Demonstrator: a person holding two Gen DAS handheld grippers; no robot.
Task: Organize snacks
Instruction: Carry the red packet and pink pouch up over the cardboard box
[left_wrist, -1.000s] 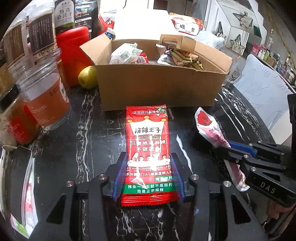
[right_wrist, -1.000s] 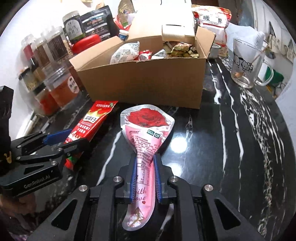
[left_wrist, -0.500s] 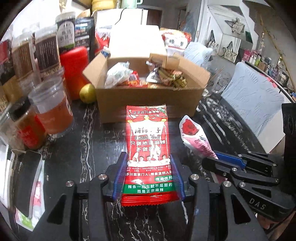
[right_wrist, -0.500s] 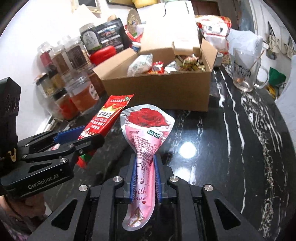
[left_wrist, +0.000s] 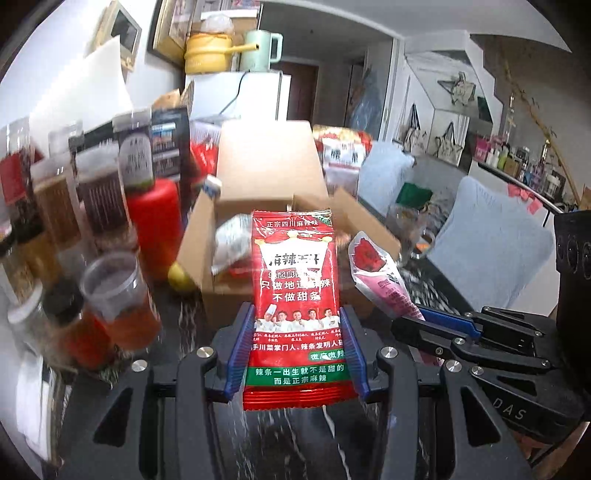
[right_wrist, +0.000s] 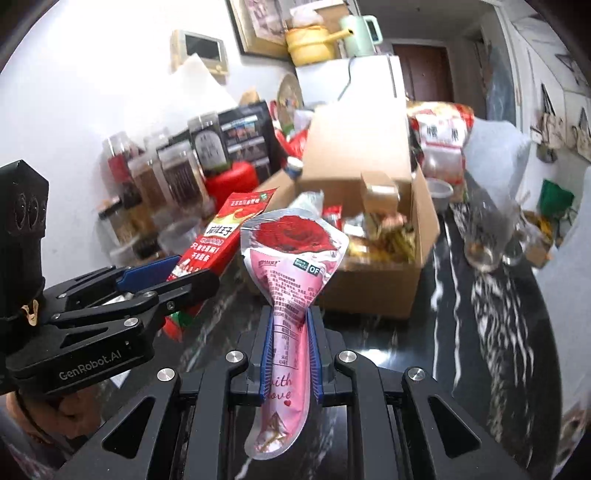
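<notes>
The left tool (left_wrist: 297, 354) is clamped on a red spicy-strip packet (left_wrist: 295, 295), blue pads (left_wrist: 240, 347) pressing both long edges near its lower end, so the packet's long axis runs straight out along the fingers, with its top seam pointing at the cardboard box (left_wrist: 207, 236). The right tool (right_wrist: 290, 354) is pinched tight around the skinny neck of a pink rose pouch (right_wrist: 291, 266); its wide rose-printed end fans out forward and up toward the box, the tail hanging back between the pads. Both packs are held up off the black marble tabletop (right_wrist: 480, 332), side by side, just in front of the open box, which is already stuffed with snacks. Left of the box sit a red canister (left_wrist: 155, 221), a yellow fruit (left_wrist: 179, 277) and a bunch of clear jars (left_wrist: 118, 295); a glass mug (right_wrist: 487, 236) stands to its right.
</notes>
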